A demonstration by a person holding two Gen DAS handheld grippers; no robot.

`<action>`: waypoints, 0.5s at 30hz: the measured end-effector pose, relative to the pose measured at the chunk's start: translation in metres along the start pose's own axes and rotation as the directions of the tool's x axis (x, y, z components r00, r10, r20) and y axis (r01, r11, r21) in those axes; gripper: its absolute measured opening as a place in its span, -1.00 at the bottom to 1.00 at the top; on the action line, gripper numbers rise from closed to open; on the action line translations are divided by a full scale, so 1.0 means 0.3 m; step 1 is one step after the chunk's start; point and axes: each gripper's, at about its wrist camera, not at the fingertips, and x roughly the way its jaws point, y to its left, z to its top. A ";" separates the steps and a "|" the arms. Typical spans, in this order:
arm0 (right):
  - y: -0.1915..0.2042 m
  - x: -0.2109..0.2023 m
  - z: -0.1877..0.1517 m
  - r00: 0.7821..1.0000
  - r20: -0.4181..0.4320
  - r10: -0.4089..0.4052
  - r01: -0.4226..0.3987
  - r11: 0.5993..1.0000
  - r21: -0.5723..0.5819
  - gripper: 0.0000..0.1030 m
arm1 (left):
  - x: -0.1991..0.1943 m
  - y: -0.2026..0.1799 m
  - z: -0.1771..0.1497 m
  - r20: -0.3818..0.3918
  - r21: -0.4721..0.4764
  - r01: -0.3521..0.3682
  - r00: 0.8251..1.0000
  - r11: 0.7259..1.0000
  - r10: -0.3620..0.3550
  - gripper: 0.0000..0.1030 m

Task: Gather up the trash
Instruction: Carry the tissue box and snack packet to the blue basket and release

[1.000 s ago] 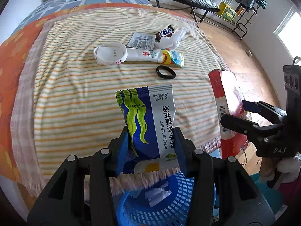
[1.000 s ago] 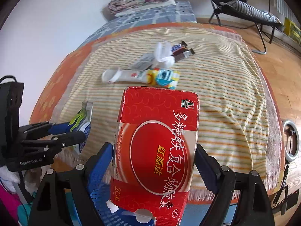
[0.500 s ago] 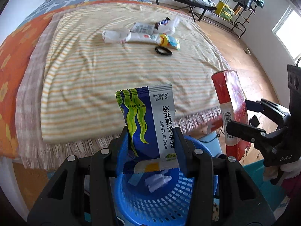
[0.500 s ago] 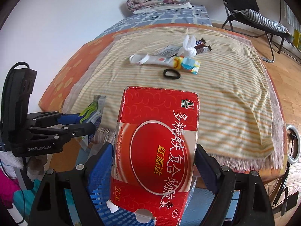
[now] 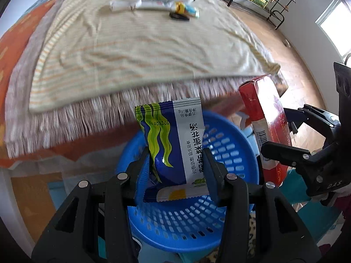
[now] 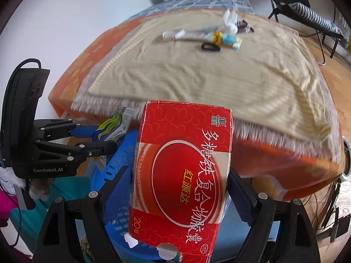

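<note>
Below both tools sat a blue basket (image 5: 230, 135) on the floor at the foot of the bed. Over it the left gripper (image 5: 177, 164) pinched a blue-and-green snack packet (image 5: 173, 138) upright, long axis running away from the camera. Beside it, the right gripper (image 6: 179, 186) clamped a red medicine box (image 6: 182, 175) across its width, long axis likewise pointing away. Farther off, on the striped blanket (image 5: 142, 43), lay a white tube (image 5: 151, 4), a black ring (image 5: 178, 17) and wrappers. Compared with a second earlier, both held items had moved from above the blanket to above the basket.
</note>
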 end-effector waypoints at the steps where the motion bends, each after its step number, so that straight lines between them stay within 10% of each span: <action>1: 0.001 0.006 -0.010 1.000 -0.007 0.002 -0.002 1.000 0.001 0.69 | 0.008 -0.001 -0.013 -0.010 -0.001 0.000 1.000 1.000 0.000 -0.11; 15: 0.051 0.085 -0.092 0.996 -0.087 0.006 -0.010 0.999 -0.039 0.70 | 0.075 -0.012 -0.112 -0.082 0.009 -0.005 0.997 1.000 0.006 -0.11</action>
